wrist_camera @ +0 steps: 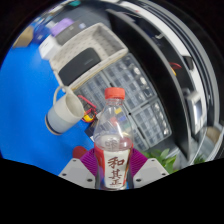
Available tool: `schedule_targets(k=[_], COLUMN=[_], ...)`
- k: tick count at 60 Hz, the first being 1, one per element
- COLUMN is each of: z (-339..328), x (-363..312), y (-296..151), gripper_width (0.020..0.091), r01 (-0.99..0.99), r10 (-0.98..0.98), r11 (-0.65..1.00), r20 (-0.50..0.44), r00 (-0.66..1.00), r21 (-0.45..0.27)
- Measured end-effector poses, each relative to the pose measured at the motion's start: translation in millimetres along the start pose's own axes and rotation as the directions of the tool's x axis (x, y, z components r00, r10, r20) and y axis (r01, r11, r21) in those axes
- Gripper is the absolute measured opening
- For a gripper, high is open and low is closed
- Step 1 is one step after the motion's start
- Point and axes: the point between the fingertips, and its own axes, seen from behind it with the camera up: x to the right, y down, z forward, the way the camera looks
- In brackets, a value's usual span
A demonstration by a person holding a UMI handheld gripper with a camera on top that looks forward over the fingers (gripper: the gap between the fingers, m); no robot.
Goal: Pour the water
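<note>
Fingers (pixel 112 172) clamp the bottle (pixel 113 140), upright with red cap up, beside a white cup (pixel 65 111).

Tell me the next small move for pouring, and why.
Probably tip the bottle toward the white cup. The claw appears shut on the bottle, its red cap looks still on, and the cup lies just beyond, so the cap may need removing first.

bottle (pixel 113 135) | white label, vertical red characters: 和其正 | no other text can be read
</note>
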Motion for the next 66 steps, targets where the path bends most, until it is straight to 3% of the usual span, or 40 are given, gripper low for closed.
schedule_targets(k=[10,20,39,54,66], z=[41,61,68,67,64], x=[8,22,31,30,42], y=[-12,-30,-65,-63,-41], gripper_width=[0.0378,0.0378,0.0378,0.0379,0.0378], r01=[0.349,0.645,0.922,0.908,0.657], r10=[-0.35,-0.648,-0.919,-0.904,-0.654], r11=[0.937,0.762,0.375,0.409,0.754], r20=[-0.027,-0.068,-0.17,-0.173,-0.123], r00=[0.936,0.759,0.357,0.391,0.746], r21=[-0.027,-0.056,-0.093,-0.089,-0.02])
